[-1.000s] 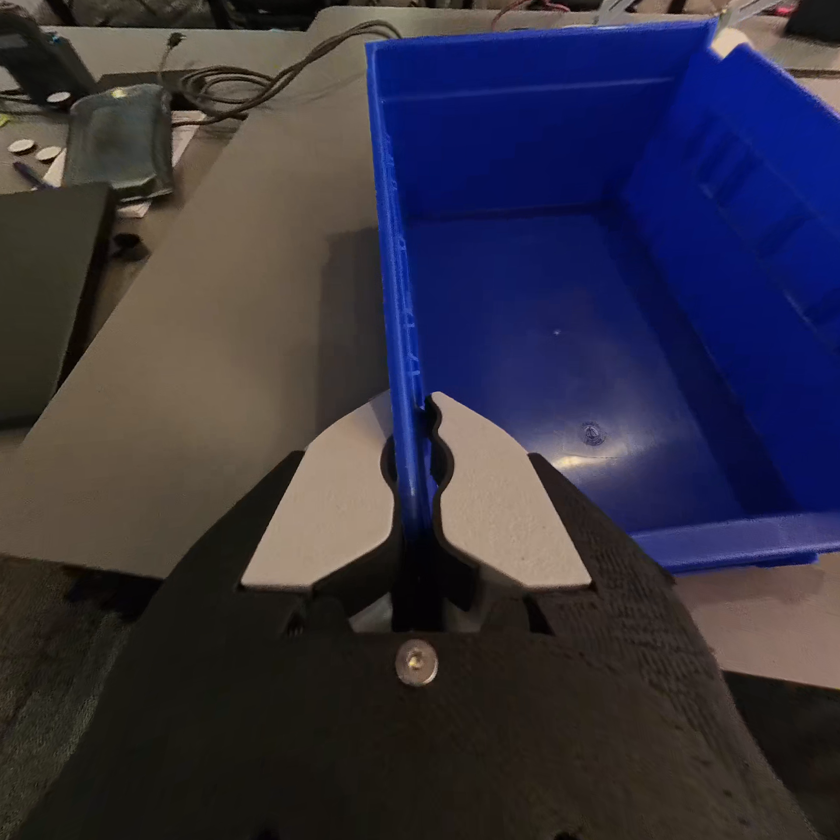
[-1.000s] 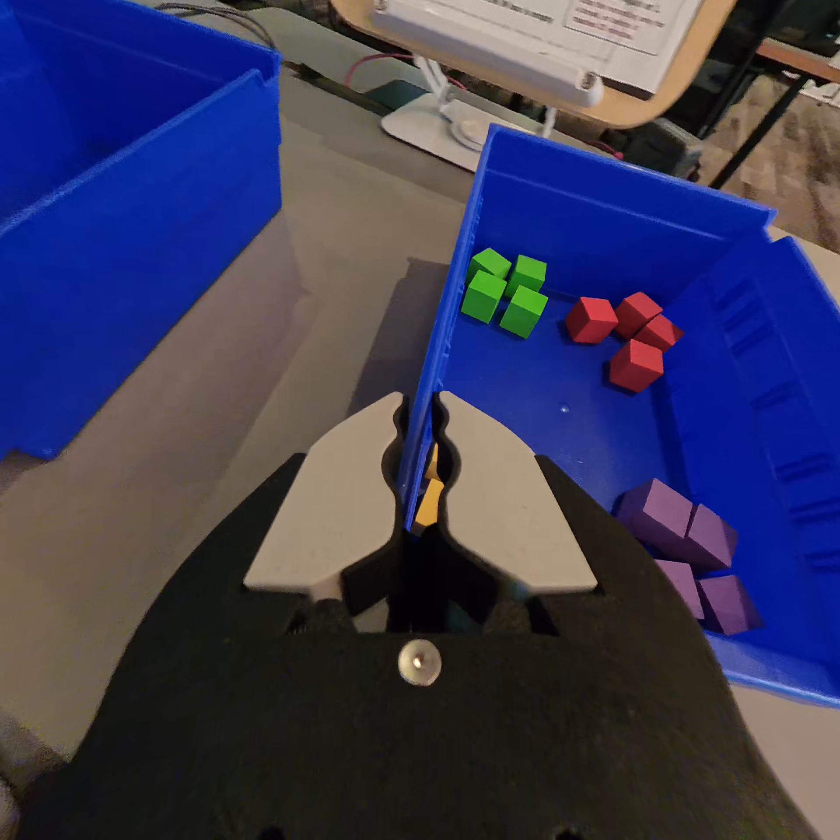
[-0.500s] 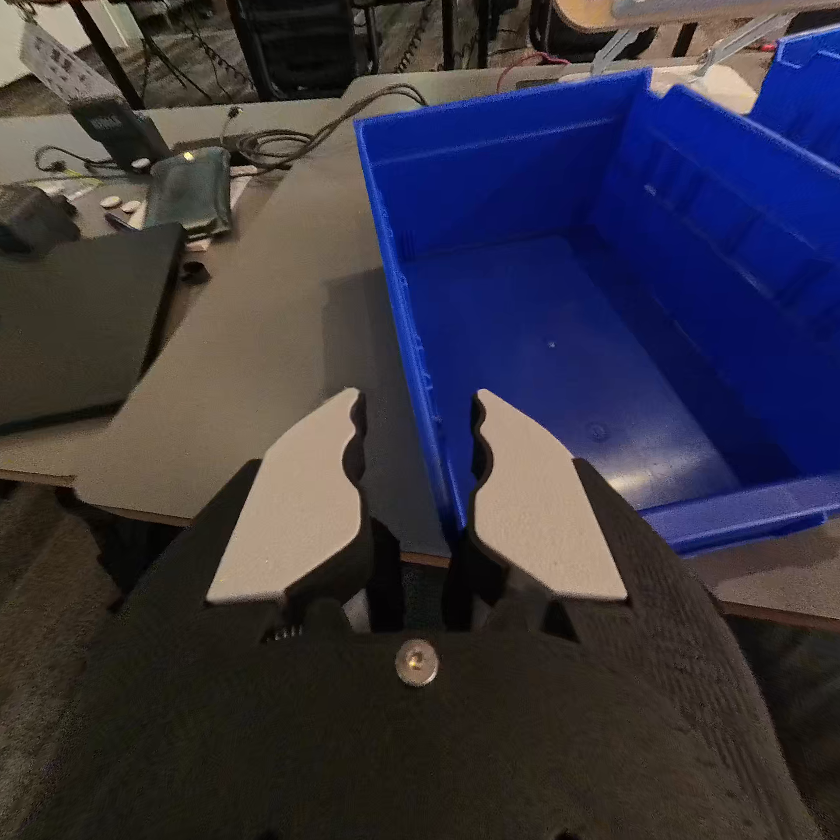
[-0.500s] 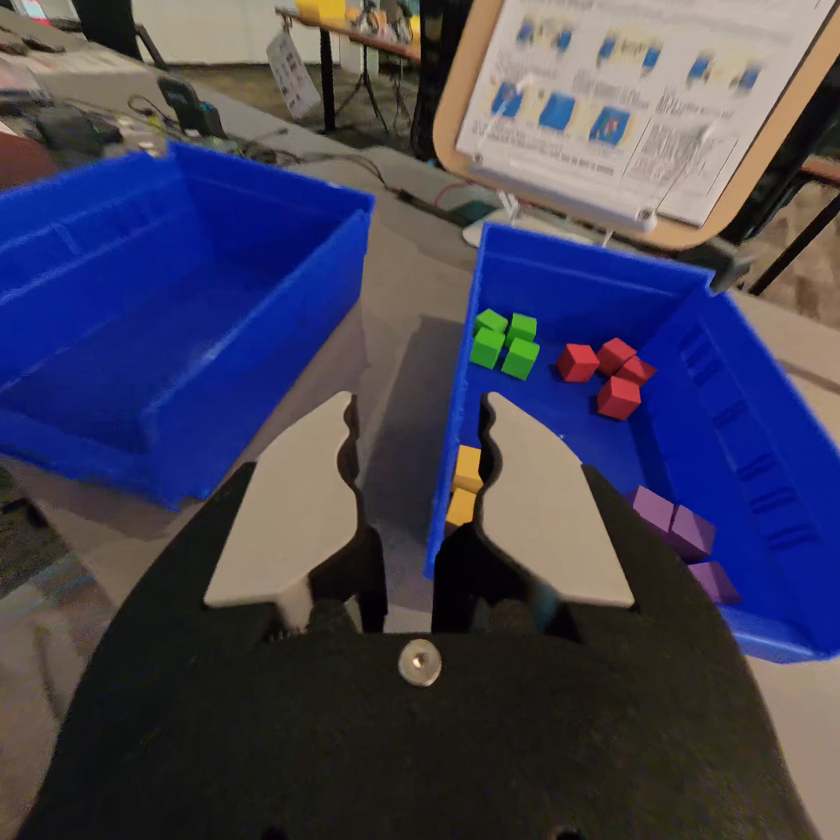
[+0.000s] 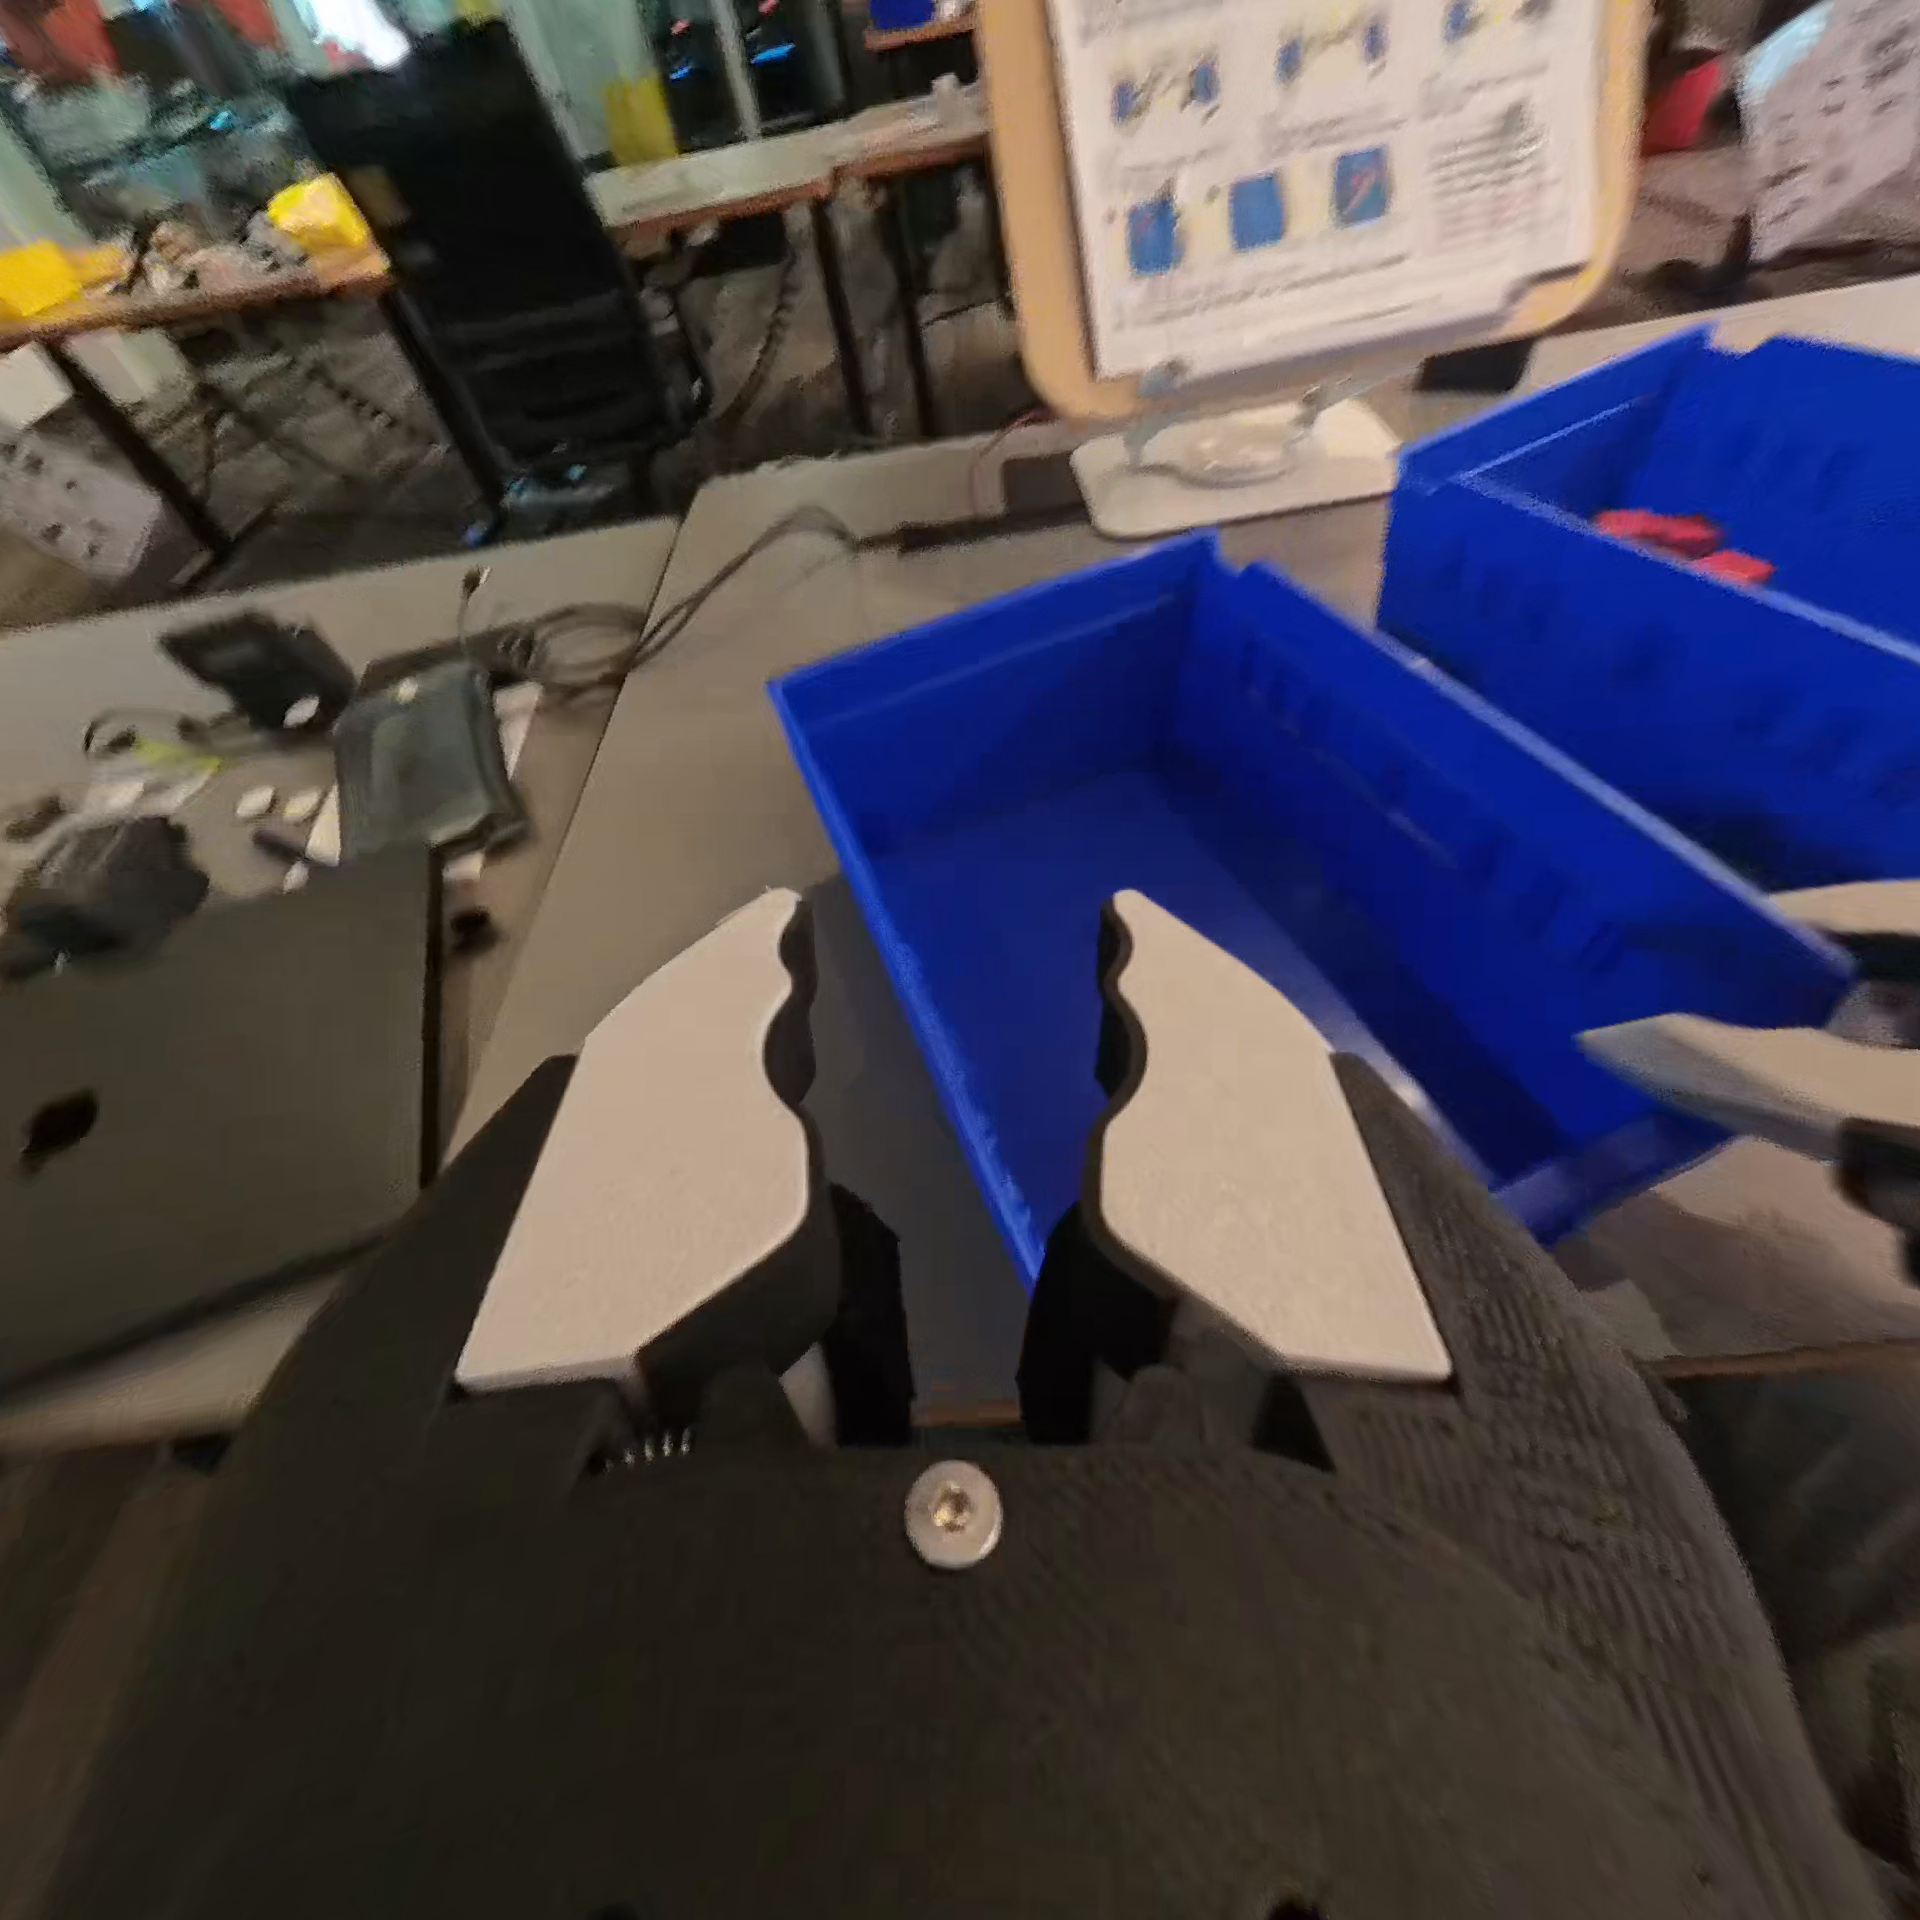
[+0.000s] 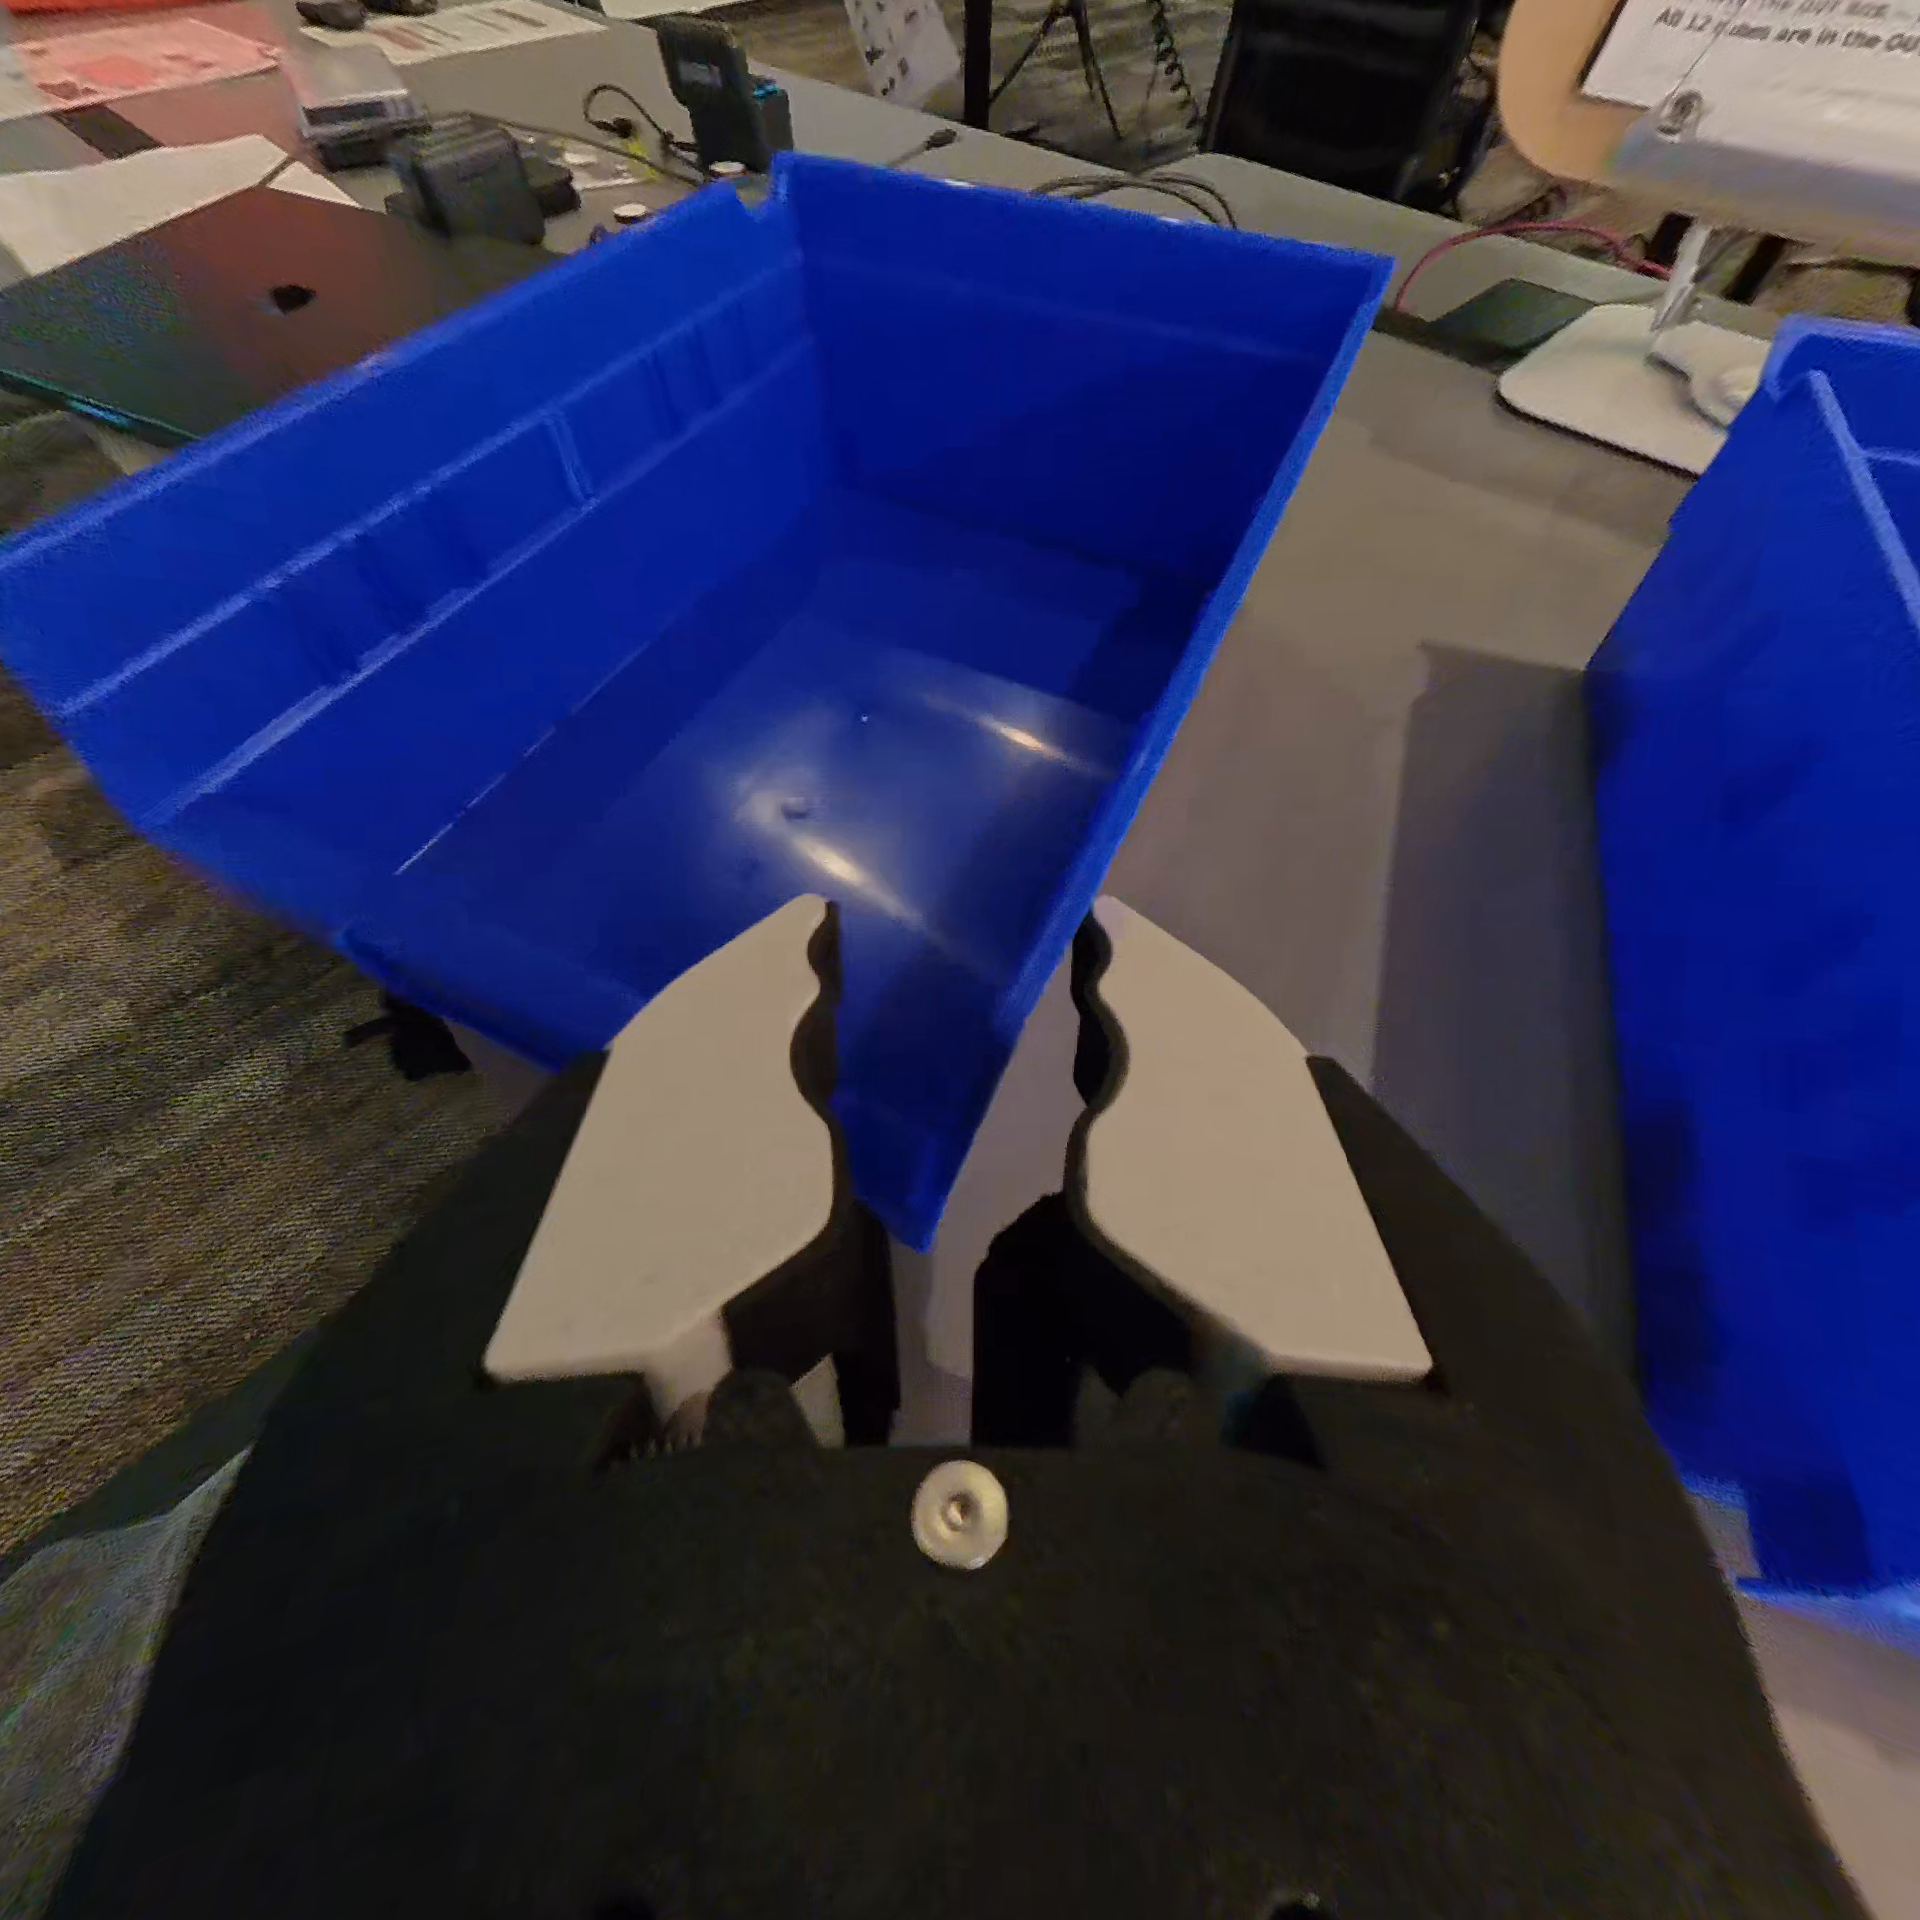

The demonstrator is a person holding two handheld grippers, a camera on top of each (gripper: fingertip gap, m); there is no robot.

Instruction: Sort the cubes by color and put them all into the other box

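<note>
My left gripper (image 5: 951, 914) is open and empty, held back from the near left corner of an empty blue bin (image 5: 987, 665). That bin's left wall runs up between its fingers in the view. My right gripper (image 6: 961, 920) is open and empty, with the near right corner of the same empty bin (image 6: 416, 540) between its fingers in the view. The right gripper's fingers (image 5: 1745, 1086) also show at the right edge of the left wrist view, by the bin's right wall. A second blue bin (image 5: 1621, 644) stands to the right and holds red cubes (image 5: 1662, 535).
The second bin's wall (image 6: 1766, 935) stands close on the right. A sign board on a white stand (image 5: 1309, 177) is behind the bins. A black panel (image 5: 208, 1039), cables and small items lie on the left table. Carpet floor (image 6: 156, 1039) is below the table edge.
Both grippers opened and let go of the bin walls they gripped, then pulled back and up. The right gripper swung left from the bin with cubes to the empty bin.
</note>
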